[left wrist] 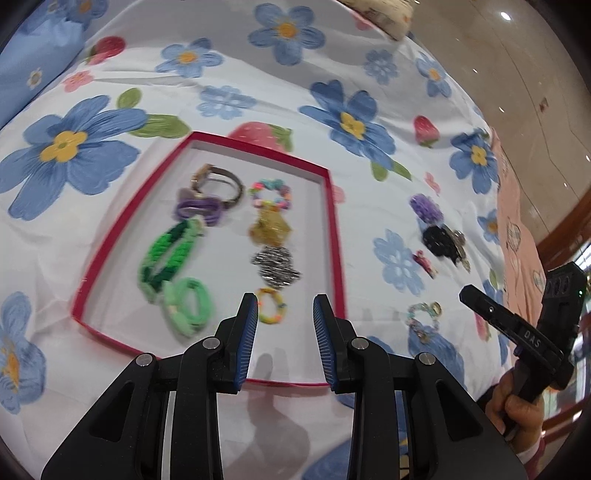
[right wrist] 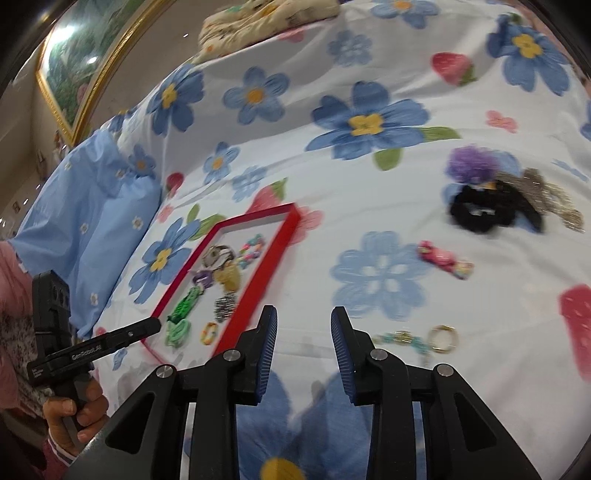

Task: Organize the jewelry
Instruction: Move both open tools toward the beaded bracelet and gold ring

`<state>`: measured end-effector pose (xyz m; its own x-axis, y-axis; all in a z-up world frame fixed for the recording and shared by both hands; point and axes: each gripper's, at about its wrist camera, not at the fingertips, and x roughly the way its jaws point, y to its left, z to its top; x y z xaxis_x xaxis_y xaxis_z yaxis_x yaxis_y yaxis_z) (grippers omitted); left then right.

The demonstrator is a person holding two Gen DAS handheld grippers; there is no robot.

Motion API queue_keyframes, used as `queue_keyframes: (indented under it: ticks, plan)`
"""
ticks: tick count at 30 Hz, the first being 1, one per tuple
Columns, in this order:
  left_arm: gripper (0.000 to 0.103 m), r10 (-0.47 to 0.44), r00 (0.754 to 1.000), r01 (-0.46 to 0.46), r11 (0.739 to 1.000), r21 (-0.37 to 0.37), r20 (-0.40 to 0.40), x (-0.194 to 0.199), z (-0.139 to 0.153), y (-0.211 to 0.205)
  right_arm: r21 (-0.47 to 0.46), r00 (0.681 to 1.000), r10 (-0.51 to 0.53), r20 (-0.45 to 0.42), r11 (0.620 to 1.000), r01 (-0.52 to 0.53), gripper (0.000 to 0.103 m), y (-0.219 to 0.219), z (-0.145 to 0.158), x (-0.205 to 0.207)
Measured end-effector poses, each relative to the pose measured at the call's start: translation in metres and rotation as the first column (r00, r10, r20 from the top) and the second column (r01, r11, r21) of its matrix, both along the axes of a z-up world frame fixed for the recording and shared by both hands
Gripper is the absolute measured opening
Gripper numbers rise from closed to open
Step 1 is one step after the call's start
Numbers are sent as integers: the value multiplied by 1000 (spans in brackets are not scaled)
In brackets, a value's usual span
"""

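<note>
A red-rimmed tray (left wrist: 334, 229) lies on the flowered bedspread. It holds a watch (left wrist: 218, 184), a purple bracelet (left wrist: 201, 210), green bracelets (left wrist: 166, 254), bead bracelets (left wrist: 269, 192), a silver piece (left wrist: 275, 267) and a small yellow bead ring (left wrist: 271, 306). My left gripper (left wrist: 284, 314) hovers open over the tray's near end, nothing between its pads. Right of the tray lie a purple scrunchie (right wrist: 472, 164), a black scrunchie (right wrist: 487, 210), a pink clip (right wrist: 445, 260) and a turquoise bracelet (right wrist: 402, 338) with a gold ring (right wrist: 443, 338). My right gripper (right wrist: 303, 325) is open and holds nothing, just left of that bracelet.
A light blue pillow (right wrist: 85, 221) lies left of the tray (right wrist: 258, 266), and a patterned cushion (right wrist: 266, 14) sits at the far end. The bed's right edge drops to a shiny floor (left wrist: 517, 74). A pink cloth (left wrist: 513, 221) hangs at that edge.
</note>
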<state>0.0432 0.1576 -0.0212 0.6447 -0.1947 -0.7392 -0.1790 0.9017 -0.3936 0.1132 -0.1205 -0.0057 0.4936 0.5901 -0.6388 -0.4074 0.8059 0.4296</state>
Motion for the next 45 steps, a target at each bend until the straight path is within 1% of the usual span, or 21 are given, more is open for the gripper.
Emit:
queue_keyframes:
  ticks: [2,5,8,17,24,33,43,45]
  plan:
    - [29,-26,1000,26,1000,6,0,3,2,-12,-2,999,-32,1,999,32,36,-15,-1,-1]
    - [29,-63,998,63,998,7,0,8,4,-28,-1,998,-70,-1,998,70,37,-34,-2,-3]
    - [34,-102,995,102,995,17,-5,13,4,-46,-3,994,-107,-4,994,107,37,-53,-5,-5]
    - [35,-208,978,210,976,55,-29,29,3,-88,-8,985,-173,-22,985,173,37,-85,-15,-5]
    - [35,-266,962,270,960,79,-52,42,-2,-111,-24,985,-170,-31,985,170,37,-89,-23,-2]
    - [35,-346,933,355,929,99,-99,69,-19,-145,-49,984,-167,-60,985,164,37,-91,-36,5]
    - [35,-391,907,408,907,105,-154,93,-38,-171,-65,983,-163,-80,985,158,37,-94,-43,12]
    - [35,-404,899,425,899,110,-172,97,-43,-176,-68,984,-158,-85,986,152,37,-93,-44,14]
